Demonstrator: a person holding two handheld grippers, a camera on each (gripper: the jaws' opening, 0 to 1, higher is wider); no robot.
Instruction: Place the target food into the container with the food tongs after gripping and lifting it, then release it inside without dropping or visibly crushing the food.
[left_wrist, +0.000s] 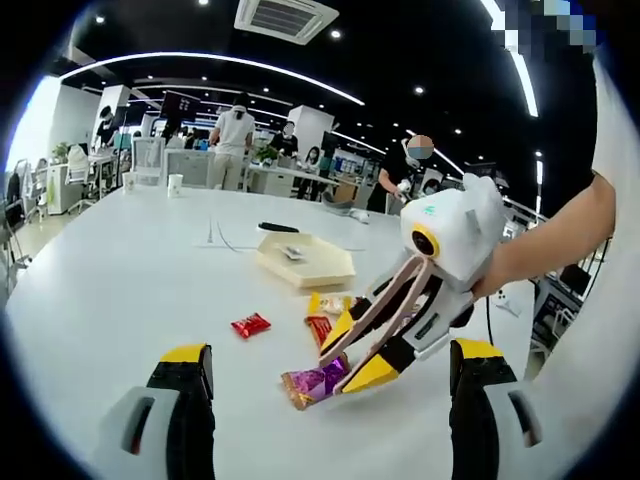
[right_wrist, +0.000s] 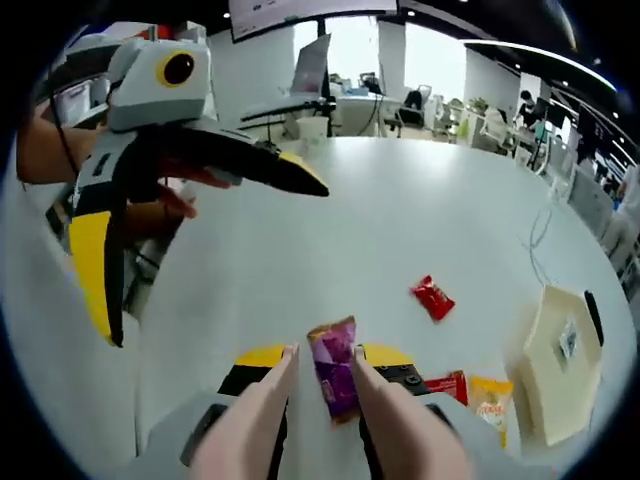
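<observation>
My right gripper (right_wrist: 322, 356) is shut on a pair of pink food tongs (right_wrist: 262, 415). The tong tips pinch a purple snack packet (right_wrist: 335, 376) at the table surface; I cannot tell whether it is lifted. In the left gripper view the right gripper (left_wrist: 352, 362) comes in from the right with the tongs (left_wrist: 385, 300) on the purple packet (left_wrist: 315, 382). A beige hexagonal container (left_wrist: 322, 270) lies beyond it, holding a small wrapped item. My left gripper (left_wrist: 330, 352) stands wide open, holding nothing; it also hangs at the upper left (right_wrist: 215, 262) of the right gripper view.
A red packet (left_wrist: 250, 325) lies alone on the white table (left_wrist: 130, 280). A yellow packet (left_wrist: 325, 303) and another red one (left_wrist: 318, 328) lie near the container (right_wrist: 548, 345). A black bar (left_wrist: 278, 227) and cups sit farther back. People stand at desks behind.
</observation>
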